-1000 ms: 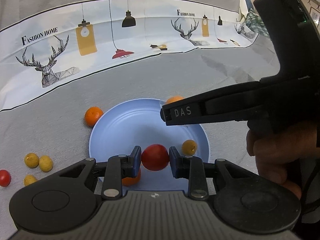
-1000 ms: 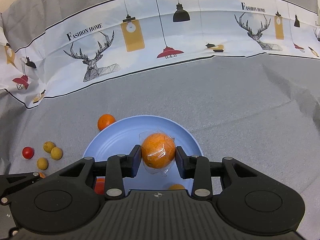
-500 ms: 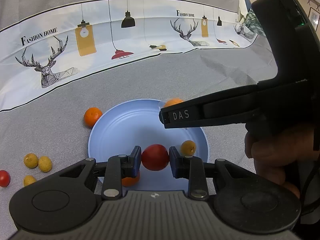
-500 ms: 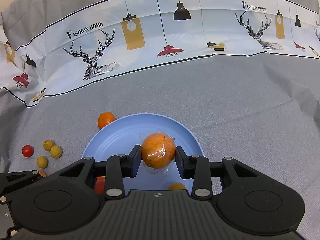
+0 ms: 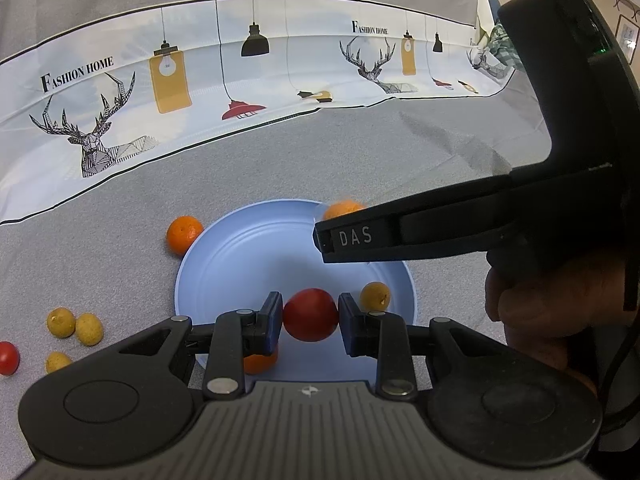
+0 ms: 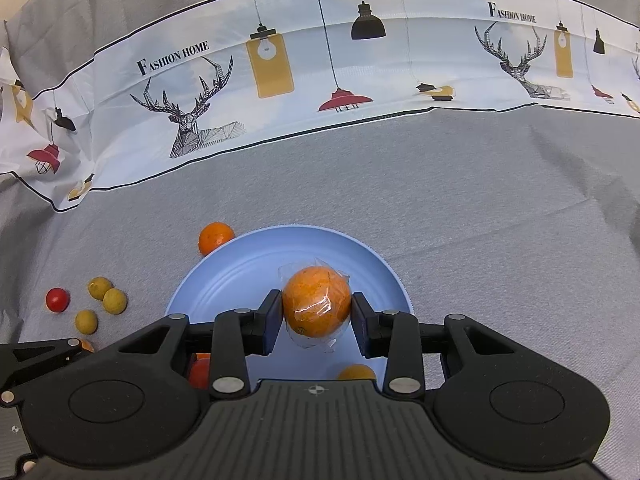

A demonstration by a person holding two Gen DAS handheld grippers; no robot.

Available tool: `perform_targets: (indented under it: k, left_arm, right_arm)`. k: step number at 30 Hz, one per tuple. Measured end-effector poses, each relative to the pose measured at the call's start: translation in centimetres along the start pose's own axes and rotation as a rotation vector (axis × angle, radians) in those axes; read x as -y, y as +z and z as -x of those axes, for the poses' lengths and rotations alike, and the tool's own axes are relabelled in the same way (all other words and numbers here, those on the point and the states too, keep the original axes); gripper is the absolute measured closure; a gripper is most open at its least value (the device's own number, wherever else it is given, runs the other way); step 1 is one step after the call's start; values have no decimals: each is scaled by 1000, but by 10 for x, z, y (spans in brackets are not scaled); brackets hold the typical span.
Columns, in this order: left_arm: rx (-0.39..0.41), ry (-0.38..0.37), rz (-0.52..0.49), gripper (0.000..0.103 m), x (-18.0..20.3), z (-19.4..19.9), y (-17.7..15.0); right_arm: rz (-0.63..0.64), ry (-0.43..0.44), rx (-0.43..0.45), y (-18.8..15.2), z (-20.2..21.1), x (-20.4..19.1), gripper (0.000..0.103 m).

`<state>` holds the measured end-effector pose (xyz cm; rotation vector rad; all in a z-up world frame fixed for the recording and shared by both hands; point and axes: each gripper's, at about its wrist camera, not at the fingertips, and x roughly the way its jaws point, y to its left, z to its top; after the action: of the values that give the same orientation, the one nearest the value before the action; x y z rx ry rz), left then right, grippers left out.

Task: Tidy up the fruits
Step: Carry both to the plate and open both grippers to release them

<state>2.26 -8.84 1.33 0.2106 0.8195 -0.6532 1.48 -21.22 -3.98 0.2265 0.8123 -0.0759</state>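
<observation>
Red tomato point(image 5: 311, 314) clamped between the pads of the left tool point(image 5: 310, 321), low over the near part of the blue plate point(image 5: 224, 264). Small orange point(image 5: 260, 363) on the plate's near rim, partly hidden under the left finger; yellow longan point(image 5: 374, 297) on the plate to the right. Wrapped orange point(image 6: 317, 307) gripped in the right tool point(image 6: 316, 316), above the plate's middle. Left of the plate on the grey worktop point(image 6: 480, 216): three loose longans point(image 6: 107, 300) and a cherry tomato point(image 6: 57, 299). Loose orange point(image 6: 215, 237) touching the far-left rim. Farther back, printed cloth point(image 6: 360, 68) with deer and lamps.
</observation>
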Motion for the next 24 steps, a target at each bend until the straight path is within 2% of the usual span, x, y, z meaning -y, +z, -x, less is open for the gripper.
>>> perform_targets:
  k: [24]
  left_arm:
    - [10, 3, 14, 69, -2, 2, 0]
  right_arm:
    - [-3, -13, 5, 1, 1, 1, 60]
